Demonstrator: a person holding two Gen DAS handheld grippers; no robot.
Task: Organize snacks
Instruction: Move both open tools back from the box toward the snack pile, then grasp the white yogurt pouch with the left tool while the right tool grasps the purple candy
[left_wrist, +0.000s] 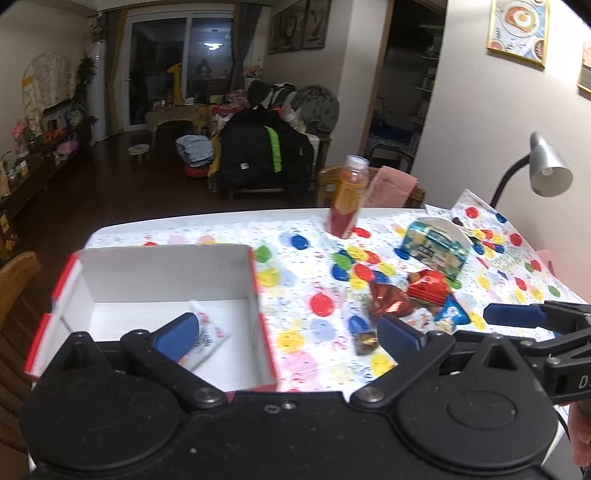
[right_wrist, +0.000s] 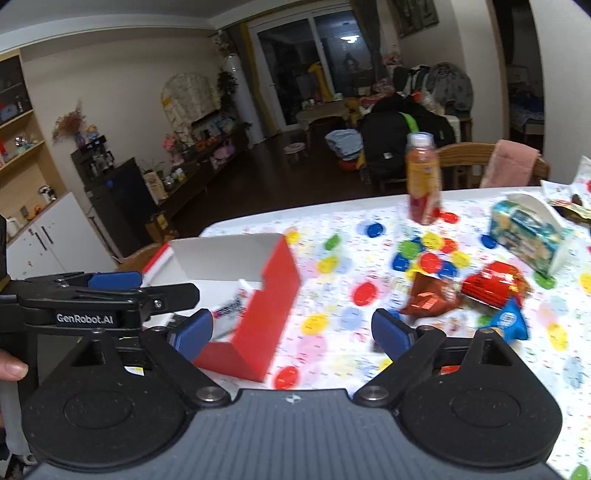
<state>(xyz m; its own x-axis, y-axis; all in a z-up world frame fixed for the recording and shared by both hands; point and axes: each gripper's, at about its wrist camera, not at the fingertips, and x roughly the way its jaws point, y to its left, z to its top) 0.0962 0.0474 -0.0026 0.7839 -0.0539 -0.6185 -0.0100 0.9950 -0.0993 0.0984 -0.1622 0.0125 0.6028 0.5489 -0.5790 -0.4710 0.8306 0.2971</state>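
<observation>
An open box (left_wrist: 166, 273), red outside and white inside, stands at the table's left. A white packet (left_wrist: 212, 332) lies blurred inside it, just beyond the left finger of my left gripper (left_wrist: 290, 332), which is open over the box's right wall. To the right lie loose snacks: a brown-red packet (left_wrist: 388, 301), a red packet (left_wrist: 428, 286), a blue packet (left_wrist: 452, 314) and a small dark candy (left_wrist: 364, 341). My right gripper (right_wrist: 291, 332) is open and empty, between the box (right_wrist: 273, 295) and the brown-red packet (right_wrist: 430, 297).
A juice bottle (left_wrist: 347, 197) stands at the far edge and a blue-green carton (left_wrist: 436, 251) at the right. A desk lamp (left_wrist: 546, 166) leans over the right side. Wooden chairs (left_wrist: 14, 280) flank the table. The dotted tablecloth (right_wrist: 332, 325) shows between box and snacks.
</observation>
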